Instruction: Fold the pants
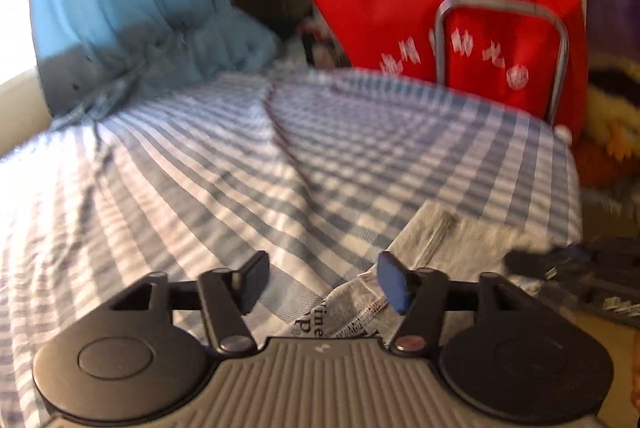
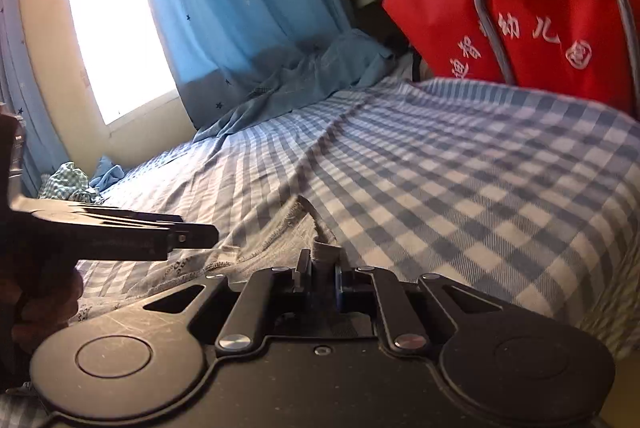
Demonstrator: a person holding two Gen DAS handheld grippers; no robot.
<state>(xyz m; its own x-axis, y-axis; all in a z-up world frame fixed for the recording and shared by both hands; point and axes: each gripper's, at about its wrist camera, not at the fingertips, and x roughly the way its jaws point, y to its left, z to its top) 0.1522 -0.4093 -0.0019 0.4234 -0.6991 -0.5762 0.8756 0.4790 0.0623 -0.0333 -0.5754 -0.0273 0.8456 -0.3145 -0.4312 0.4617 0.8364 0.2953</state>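
Note:
The grey pants (image 1: 452, 248) lie on a blue-and-white checked bed sheet (image 1: 224, 164), printed with dark lettering near my left gripper. My left gripper (image 1: 322, 282) is open and empty, just above the pants' edge. In the right wrist view my right gripper (image 2: 320, 276) is shut on a fold of the grey pants (image 2: 280, 240), whose stitched hem runs to the left. The left gripper (image 2: 120, 228) shows at the left of that view, the right gripper (image 1: 580, 268) at the right edge of the left wrist view.
A red bag (image 1: 460, 20) with white characters and a metal chair frame (image 1: 560, 40) stand at the bed's far edge. A blue curtain (image 2: 240, 8) drapes onto the bed beside a bright window (image 2: 116, 20). Crumpled green checked cloth (image 2: 68, 184) lies far left.

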